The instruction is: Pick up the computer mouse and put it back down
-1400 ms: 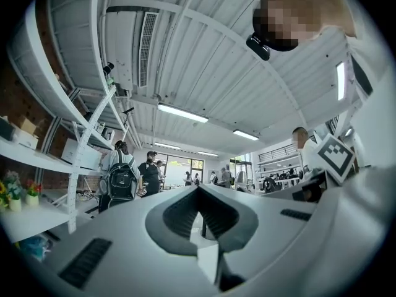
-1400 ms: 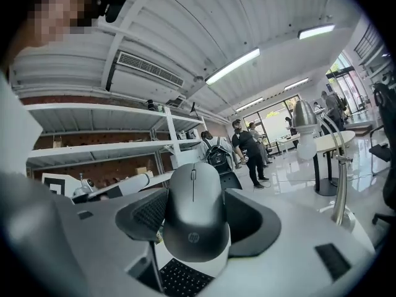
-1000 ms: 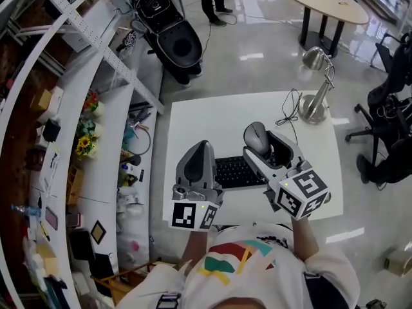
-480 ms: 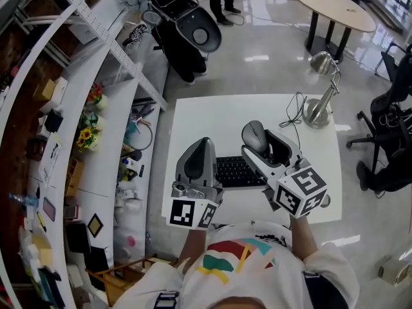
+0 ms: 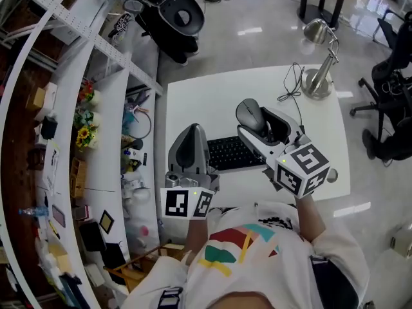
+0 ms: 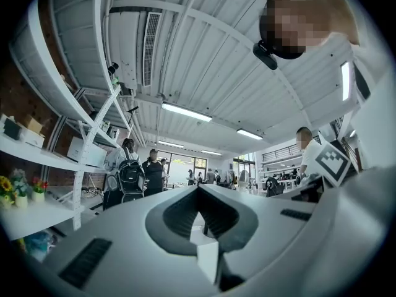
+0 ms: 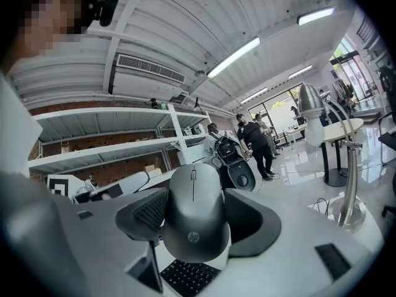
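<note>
My right gripper [image 5: 255, 123] is shut on a dark grey computer mouse [image 5: 248, 115], held in the air over the white desk [image 5: 196, 102] just past the far end of the black keyboard [image 5: 230, 153]. In the right gripper view the mouse [image 7: 193, 218] fills the space between both pads, with its scroll wheel pointing away from the camera and the keyboard [image 7: 185, 277] below it. My left gripper [image 5: 188, 135] hovers over the keyboard's left end. Its jaws [image 6: 201, 221] meet with nothing between them.
A silver desk lamp [image 5: 320, 76] with its cable stands at the desk's far right corner. White shelves [image 5: 96, 140] full of small items run along the left. A black stroller [image 5: 168, 11] stands on the floor beyond the desk, and an office chair [image 5: 393, 89] to the right.
Both grippers keep the same pose and the mouse stays held in the right one. Only the head camera has shifted, so the desk sits higher in the picture.
</note>
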`<action>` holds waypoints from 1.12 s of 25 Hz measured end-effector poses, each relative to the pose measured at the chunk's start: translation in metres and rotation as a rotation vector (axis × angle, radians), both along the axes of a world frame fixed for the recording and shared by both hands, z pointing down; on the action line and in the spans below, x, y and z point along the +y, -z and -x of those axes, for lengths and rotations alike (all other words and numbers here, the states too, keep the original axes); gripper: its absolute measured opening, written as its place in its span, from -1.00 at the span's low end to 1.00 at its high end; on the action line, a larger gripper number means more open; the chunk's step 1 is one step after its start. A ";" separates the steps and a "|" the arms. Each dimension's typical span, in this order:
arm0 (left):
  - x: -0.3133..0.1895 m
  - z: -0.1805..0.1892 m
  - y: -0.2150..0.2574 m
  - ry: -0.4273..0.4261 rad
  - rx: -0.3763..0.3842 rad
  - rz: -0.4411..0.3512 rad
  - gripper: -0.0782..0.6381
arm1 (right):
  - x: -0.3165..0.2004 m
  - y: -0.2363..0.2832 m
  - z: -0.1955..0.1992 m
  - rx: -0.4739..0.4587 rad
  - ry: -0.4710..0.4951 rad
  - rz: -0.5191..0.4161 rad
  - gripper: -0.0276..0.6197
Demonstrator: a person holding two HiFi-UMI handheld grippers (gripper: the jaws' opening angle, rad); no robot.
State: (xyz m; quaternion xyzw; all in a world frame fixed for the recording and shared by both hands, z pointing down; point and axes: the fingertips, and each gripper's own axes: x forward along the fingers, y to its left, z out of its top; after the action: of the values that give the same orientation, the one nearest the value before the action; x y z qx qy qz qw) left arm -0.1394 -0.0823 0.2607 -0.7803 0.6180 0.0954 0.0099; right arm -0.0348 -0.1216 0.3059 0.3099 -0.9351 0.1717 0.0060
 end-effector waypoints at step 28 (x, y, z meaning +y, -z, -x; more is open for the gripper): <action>-0.045 -0.254 -0.109 -0.548 -0.128 0.276 -0.65 | 0.014 -0.218 -0.356 0.273 -0.794 0.400 0.02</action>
State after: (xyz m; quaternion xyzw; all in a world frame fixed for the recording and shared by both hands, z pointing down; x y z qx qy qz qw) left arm 0.1147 -0.1273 0.3696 -0.9161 0.3901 -0.0395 -0.0835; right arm 0.3210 -0.1077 0.5238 0.6566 -0.6832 0.2953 0.1224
